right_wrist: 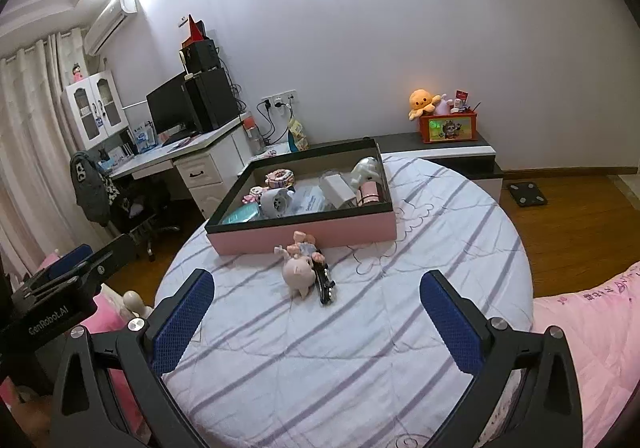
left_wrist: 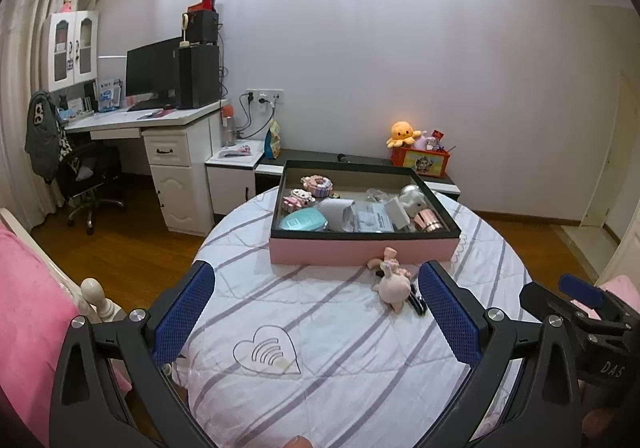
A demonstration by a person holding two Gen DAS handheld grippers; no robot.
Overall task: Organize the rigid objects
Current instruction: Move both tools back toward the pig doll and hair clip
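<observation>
1. The small dark object [right_wrist: 326, 282] beside the pink pig figure [right_wrist: 298, 272] is too small to identify.
2. The box's [left_wrist: 360, 252] near wall hides the lower parts of its contents.
3. The bed's [left_wrist: 320, 348] near end is cut off by the bottom edge.

White desk [left_wrist: 168, 120] at left wall, black monitor [left_wrist: 154, 68] on it. Office chair [left_wrist: 90, 176] alongside. Orange octopus plush [left_wrist: 402, 133] by red box [left_wrist: 420, 161] on low cabinet [right_wrist: 456, 146].
</observation>
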